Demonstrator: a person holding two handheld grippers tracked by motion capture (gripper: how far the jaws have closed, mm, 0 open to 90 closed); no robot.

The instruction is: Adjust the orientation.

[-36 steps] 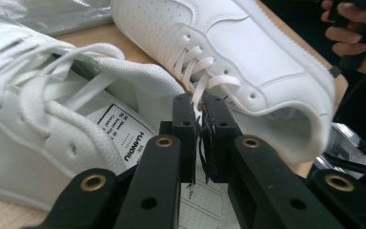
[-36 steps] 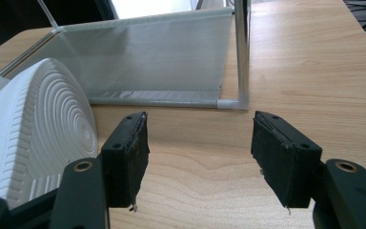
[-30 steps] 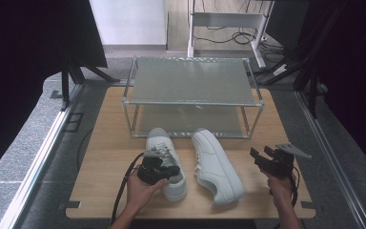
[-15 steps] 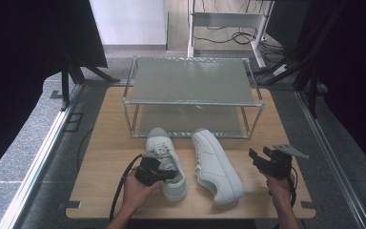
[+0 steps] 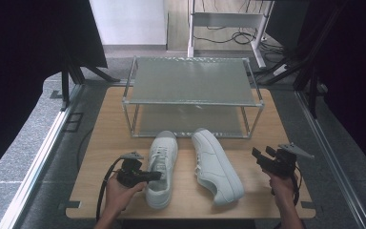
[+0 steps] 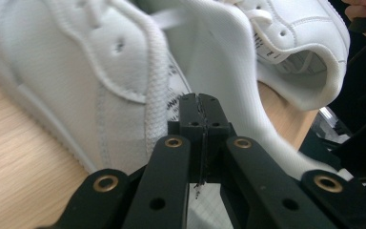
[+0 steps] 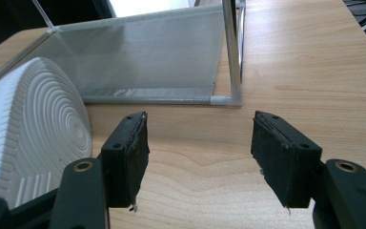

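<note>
Now my left gripper [image 5: 155, 175] pinches the left shoe [image 5: 162, 169]; my right gripper [image 5: 262, 156] waits with its fingers spread.

Seen along the left gripper's view, my fingers [image 6: 190, 112] are pressed together on a thin fold of the shoe's white collar, with the second shoe [image 5: 217, 164] just beyond them toward my right hand [image 5: 282, 186]. I judge the hold shallow: soft fabric could slip out if I lift fast, or the shoe could swing and knock its neighbour on the table [image 5: 105, 143]. My right gripper's fingers [image 7: 128, 157] grip nothing; the second shoe's ribbed sole [image 7: 38, 133] lies just to their left. Ahead of both grippers the two-tier wire rack [image 5: 190, 95] holds nothing on either shelf; a rushed carry could catch a toe on its front rail.
</note>
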